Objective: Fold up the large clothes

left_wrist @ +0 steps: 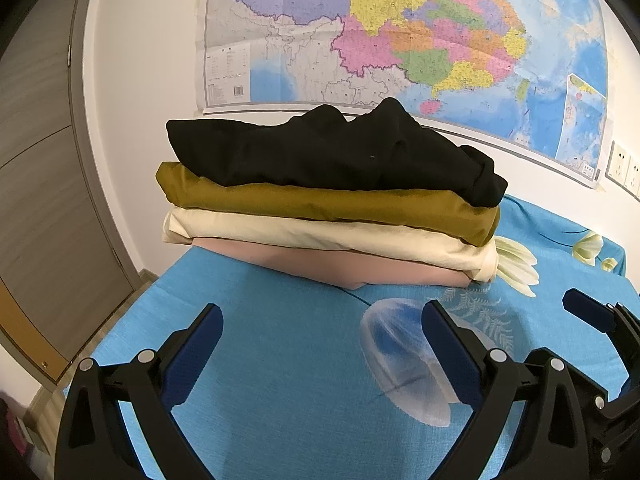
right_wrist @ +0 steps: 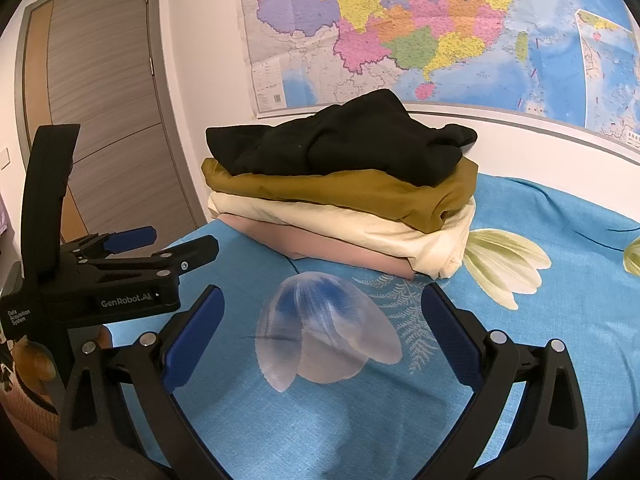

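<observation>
Where folds sag, rumpled black garment point(left_wrist: 332, 156).

- The bed point(left_wrist: 280, 340) carries everything; it is covered by a bright blue sheet point(right_wrist: 560, 320) printed with a pale translucent flower point(right_wrist: 324, 332), white fern fronds point(right_wrist: 404, 304) and cream-petalled blooms point(right_wrist: 508, 264).
- A stack of folded clothes point(left_wrist: 328, 208) lies on the sheet toward the far edge, near the wall.
- Only the lowest piece, a pink garment point(left_wrist: 340, 268), touches the sheet directly.
- On it rest a cream garment point(left_wrist: 320, 236), then an olive-brown garment point(left_wrist: 320, 200), then a black garment point(left_wrist: 328, 152), rumpled on top.
- The stack's right corner overlaps part of a cream-petalled bloom.
- The near part of the sheet lies flat and smooth.
</observation>
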